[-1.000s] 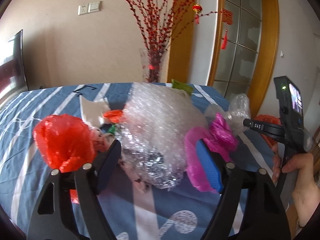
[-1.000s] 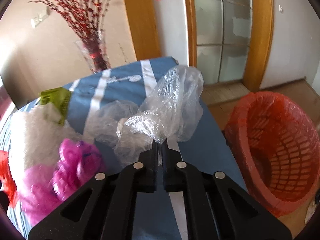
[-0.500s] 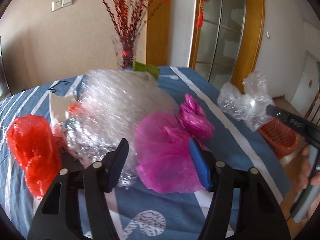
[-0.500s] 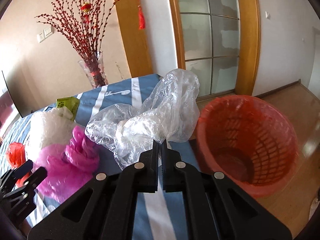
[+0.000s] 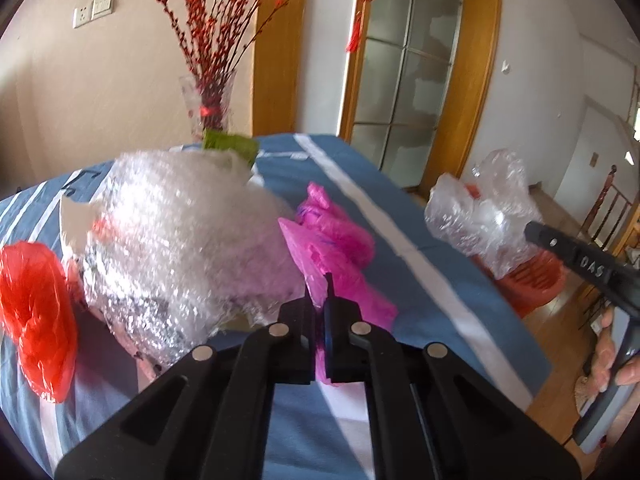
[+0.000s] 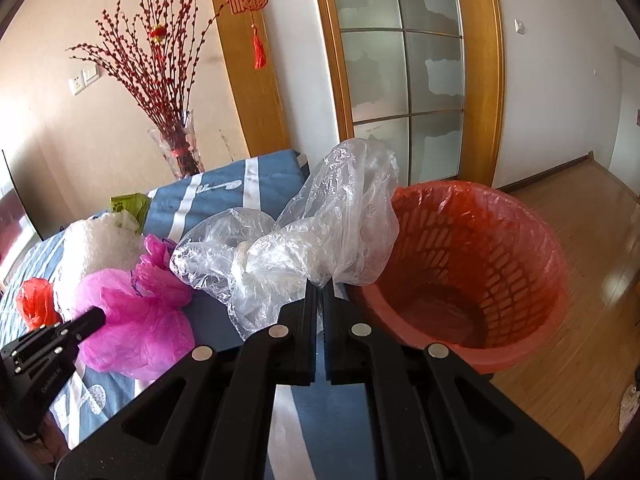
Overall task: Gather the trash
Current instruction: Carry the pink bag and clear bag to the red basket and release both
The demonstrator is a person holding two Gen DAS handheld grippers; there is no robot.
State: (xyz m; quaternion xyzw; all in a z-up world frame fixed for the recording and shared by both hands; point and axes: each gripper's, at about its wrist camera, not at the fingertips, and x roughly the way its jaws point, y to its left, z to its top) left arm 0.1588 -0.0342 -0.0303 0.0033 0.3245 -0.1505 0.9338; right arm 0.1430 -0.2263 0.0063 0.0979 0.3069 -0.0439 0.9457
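Observation:
A pink plastic bag point(image 5: 336, 236) lies on the blue striped tablecloth point(image 5: 432, 300), and my left gripper point(image 5: 319, 300) is shut on its near edge. The same pink plastic bag point(image 6: 136, 320) appears at the left of the right wrist view, with the left gripper point(image 6: 94, 318) at it. My right gripper point(image 6: 319, 292) is shut on a crumpled clear plastic bag point(image 6: 320, 232), held up at the table's edge beside the rim of a red mesh basket point(image 6: 520, 220) lined with red plastic. In the left wrist view the clear plastic bag point(image 5: 484, 216) hangs from the right gripper point(image 5: 536, 232) above the red mesh basket point(image 5: 532, 280).
A big wad of bubble wrap point(image 5: 180, 240) and a red plastic bag point(image 5: 36, 312) lie left of the pink one. A green packet point(image 5: 228, 146) and a glass vase point(image 5: 208, 108) of red twigs stand at the table's far end. A hand point(image 5: 608, 364) holds the right gripper over wooden floor point(image 6: 580, 240).
My left gripper's jaws moved right from the bubble wrap and closed on the pink bag. The right gripper carried the clear bag off the table toward the red basket.

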